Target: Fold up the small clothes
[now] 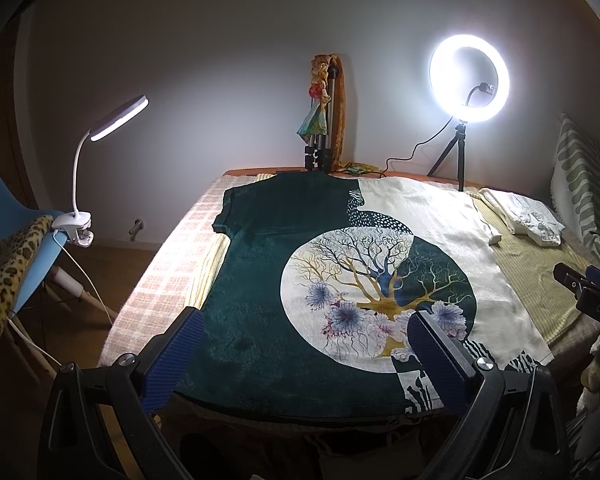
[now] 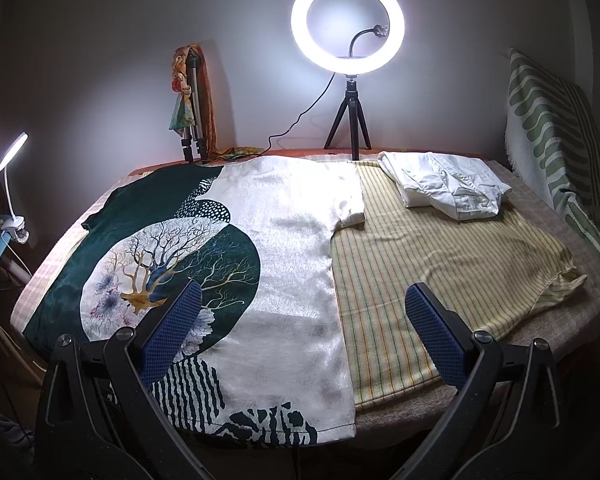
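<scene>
A T-shirt, dark green on the left and cream on the right with a round tree print point(image 1: 376, 280), lies flat on the table; it also shows in the right wrist view point(image 2: 284, 248). Under it lies a yellow striped garment point(image 2: 440, 264). A folded white garment point(image 2: 452, 190) sits at the back right. My left gripper point(image 1: 304, 340) is open, hovering over the shirt's near hem. My right gripper point(image 2: 302, 312) is open above the shirt's cream half near the front edge; its tip shows at the right edge of the left wrist view point(image 1: 588, 288).
A ring light on a tripod point(image 2: 348, 32) and a folded tripod with cloth point(image 2: 190, 108) stand at the table's back edge. A clip lamp point(image 1: 112, 120) is clamped on a blue chair point(image 1: 16, 216) at left. A green striped cushion point(image 2: 552, 140) leans at right.
</scene>
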A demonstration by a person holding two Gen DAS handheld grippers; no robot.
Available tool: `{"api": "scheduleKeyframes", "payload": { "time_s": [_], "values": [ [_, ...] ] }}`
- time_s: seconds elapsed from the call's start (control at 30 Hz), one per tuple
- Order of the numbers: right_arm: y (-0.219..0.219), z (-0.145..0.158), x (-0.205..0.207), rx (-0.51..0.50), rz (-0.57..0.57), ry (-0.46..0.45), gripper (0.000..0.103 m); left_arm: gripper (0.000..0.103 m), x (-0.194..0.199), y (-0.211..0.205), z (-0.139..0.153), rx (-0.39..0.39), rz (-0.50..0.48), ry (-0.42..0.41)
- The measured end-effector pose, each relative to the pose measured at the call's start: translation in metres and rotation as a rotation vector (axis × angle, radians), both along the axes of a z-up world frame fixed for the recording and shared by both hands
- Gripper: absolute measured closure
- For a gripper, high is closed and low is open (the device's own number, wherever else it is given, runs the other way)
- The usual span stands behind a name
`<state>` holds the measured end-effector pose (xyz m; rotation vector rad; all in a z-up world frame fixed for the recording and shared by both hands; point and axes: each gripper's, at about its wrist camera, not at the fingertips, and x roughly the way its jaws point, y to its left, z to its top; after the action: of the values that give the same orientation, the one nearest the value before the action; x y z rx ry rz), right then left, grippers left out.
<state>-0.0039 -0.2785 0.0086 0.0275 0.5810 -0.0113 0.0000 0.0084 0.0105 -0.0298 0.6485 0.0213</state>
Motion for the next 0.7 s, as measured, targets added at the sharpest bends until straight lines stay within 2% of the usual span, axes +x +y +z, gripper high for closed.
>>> {"api": "scheduleKeyframes", "payload": {
  "time_s": [0.7],
  "values": [
    [0.0019, -0.0002, 0.0005, 0.005, 0.0, 0.0, 0.0, 0.0, -0.0053, 0.0016, -0.0035, -0.001, 0.003, -0.003]
  ]
}}
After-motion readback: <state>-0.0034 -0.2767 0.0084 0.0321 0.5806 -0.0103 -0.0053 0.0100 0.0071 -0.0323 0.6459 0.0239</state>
